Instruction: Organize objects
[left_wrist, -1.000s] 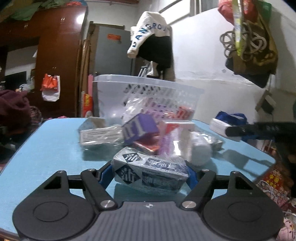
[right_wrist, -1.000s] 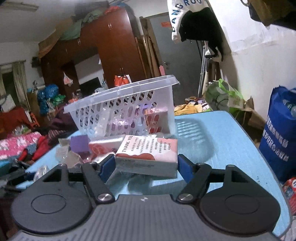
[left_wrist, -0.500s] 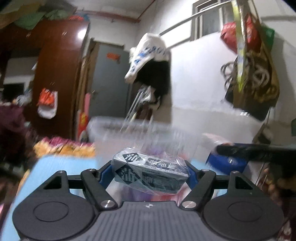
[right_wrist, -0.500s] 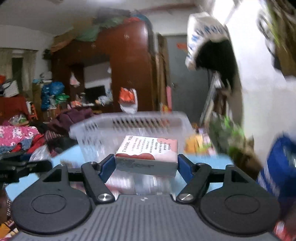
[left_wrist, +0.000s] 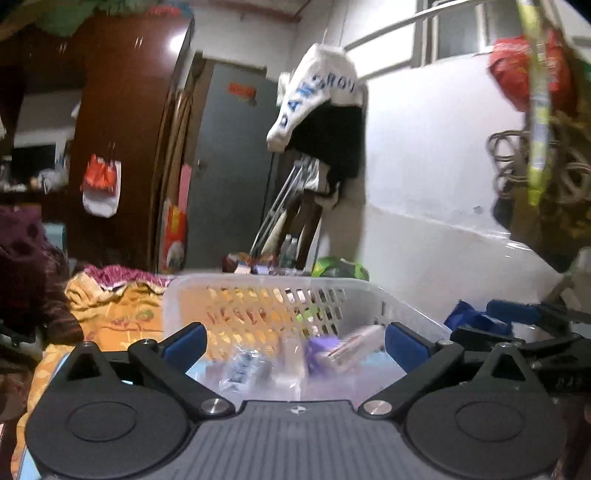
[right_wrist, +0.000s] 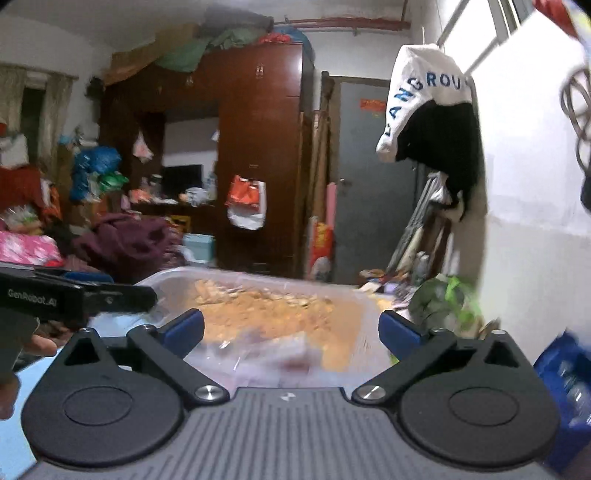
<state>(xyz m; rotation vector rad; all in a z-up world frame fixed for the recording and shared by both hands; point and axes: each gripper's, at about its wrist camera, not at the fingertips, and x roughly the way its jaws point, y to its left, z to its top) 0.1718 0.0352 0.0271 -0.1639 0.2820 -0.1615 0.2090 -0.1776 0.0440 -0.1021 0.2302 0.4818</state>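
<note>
Left wrist view: the left claw (left_wrist: 293, 341) gapes wide with nothing between its blue pads, poised over a translucent white plastic basket (left_wrist: 402, 308) with perforated lattice walls. Inside the basket lie a crinkly clear-wrapped packet (left_wrist: 243, 369) and a purple box (left_wrist: 319, 350), both blurred. From the right wrist view, the right claw (right_wrist: 291, 330) is likewise spread and empty above the basket, where a pale wrapped packet, probably pinkish, (right_wrist: 273, 354) rests.

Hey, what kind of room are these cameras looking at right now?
Most likely a cluttered bedroom or living room in a home. A tall dark wooden wardrobe has bedding piled on top, a white and black jacket hangs by the grey door, and a white plastic basket sits in front.
</note>
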